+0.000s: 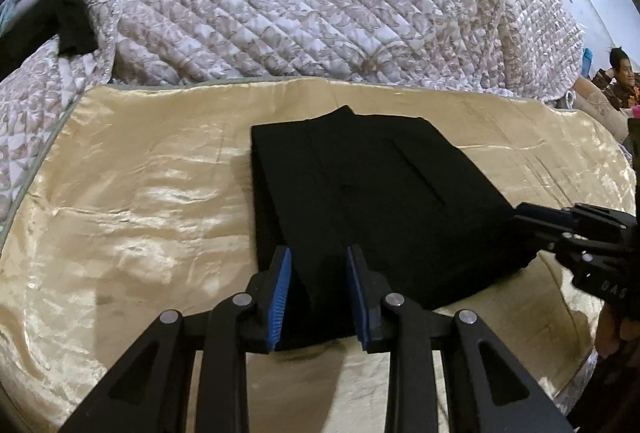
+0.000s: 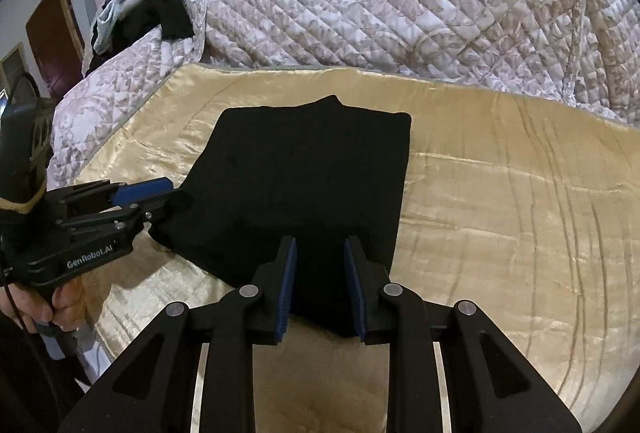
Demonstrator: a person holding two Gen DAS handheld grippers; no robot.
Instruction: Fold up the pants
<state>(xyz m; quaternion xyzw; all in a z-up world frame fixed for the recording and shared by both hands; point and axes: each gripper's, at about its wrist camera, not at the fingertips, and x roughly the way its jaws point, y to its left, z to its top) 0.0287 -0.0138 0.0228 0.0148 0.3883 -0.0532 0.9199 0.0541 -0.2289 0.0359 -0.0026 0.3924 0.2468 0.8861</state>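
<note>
Black pants (image 1: 372, 201) lie folded into a compact rectangle on a shiny gold satin cover (image 1: 132, 193). They also show in the right wrist view (image 2: 308, 185). My left gripper (image 1: 319, 261) is open, its blue pads (image 1: 280, 297) over the near left edge of the pants, holding nothing. My right gripper (image 2: 320, 251) is open over the near right edge of the pants. Each gripper shows in the other's view: the right one (image 1: 532, 221) at the pants' right side, the left one (image 2: 160, 199) at the pants' left corner.
A quilted floral bedspread (image 1: 320, 1) is heaped behind the gold cover. Dark clothes (image 2: 160, 9) hang at the far left. A person (image 1: 622, 73) sits at the far right. A brown door (image 2: 52, 41) is at the left.
</note>
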